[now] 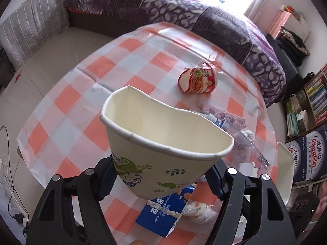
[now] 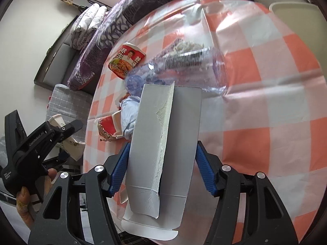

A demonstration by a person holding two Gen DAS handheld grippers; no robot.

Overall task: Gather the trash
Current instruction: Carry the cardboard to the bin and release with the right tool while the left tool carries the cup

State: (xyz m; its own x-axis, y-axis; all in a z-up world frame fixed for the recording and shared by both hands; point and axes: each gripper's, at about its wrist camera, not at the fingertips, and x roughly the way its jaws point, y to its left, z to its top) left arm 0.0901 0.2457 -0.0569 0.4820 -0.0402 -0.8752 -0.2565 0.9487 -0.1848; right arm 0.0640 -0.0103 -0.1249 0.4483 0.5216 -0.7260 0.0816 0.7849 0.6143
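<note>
Here the left claw is clenched on a paper cup, its blue pads pressing the cup's lower sides and squashing the rim into a flattened curve. The cup is cream with green leaf prints, tilted with its mouth toward the camera, and its inside is bare. It is lifted clear above the desk.

The right claw grasps a flattened grey carton; the left pad presses its edge, and the right pad sits at the other edge. The carton is torn open along one seam, showing its plain inner face.

Beyond the paper cup, a red noodle tub lies on its side, its white inside showing. Just right of the cup lies a clear plastic bottle, with a lilac knitted cloth behind it. Below the cup sit a blue box and a crumpled white wrapper touching it. In the right wrist view another red-and-white tub lies near a pale blue crumpled bag.

The desk carries an orange-and-white checked plastic cloth. Behind the noodle tub runs a bed with a purple patterned cover. Far right of the cup stand a bookshelf and stacked water cartons. A white chair back is at the desk's right edge.
</note>
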